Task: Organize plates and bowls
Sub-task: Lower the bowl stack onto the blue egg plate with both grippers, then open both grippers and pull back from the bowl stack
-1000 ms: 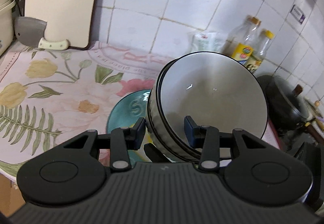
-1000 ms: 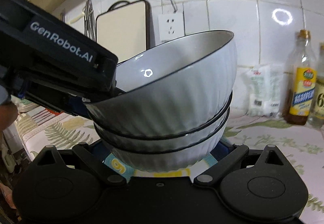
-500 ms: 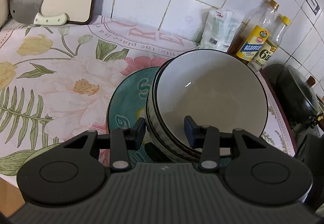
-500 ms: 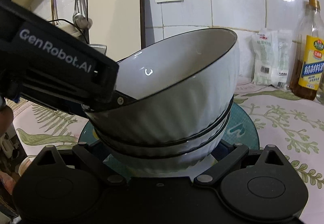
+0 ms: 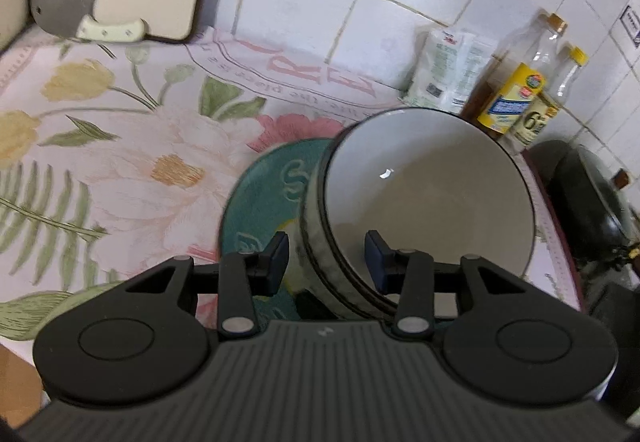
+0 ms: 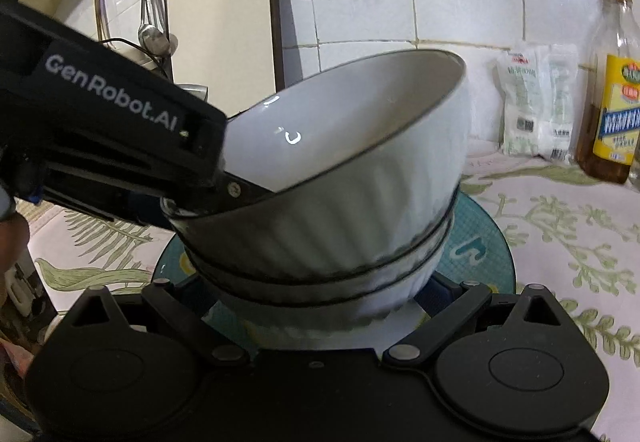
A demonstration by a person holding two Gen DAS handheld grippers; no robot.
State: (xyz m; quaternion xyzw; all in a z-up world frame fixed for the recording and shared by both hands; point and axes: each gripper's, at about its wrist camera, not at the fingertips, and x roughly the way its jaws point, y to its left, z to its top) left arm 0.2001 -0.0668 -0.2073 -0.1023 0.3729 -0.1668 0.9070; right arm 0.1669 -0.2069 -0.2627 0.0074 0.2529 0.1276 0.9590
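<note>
A: Where are the bowls (image 6: 340, 210) sitting?
B: Stacked and tilted over the teal plate (image 5: 260, 202) on the floral tabletop (image 5: 120, 162). The left claw (image 5: 327, 262) is pinching the stack's near rim, one finger inside, one outside.
A: And the right claw (image 6: 320, 306)?
B: Its fingers are flanking the stack's base; contact cannot be confirmed.
A: Any legible writing?
B: "GenRobot.AI" is showing on the left claw's body. The cloth is reading "the place". One bottle (image 5: 536, 118) is showing a "6"; the oil bottle (image 6: 612, 94) label and packet (image 6: 536, 102) print are unreadable.
</note>
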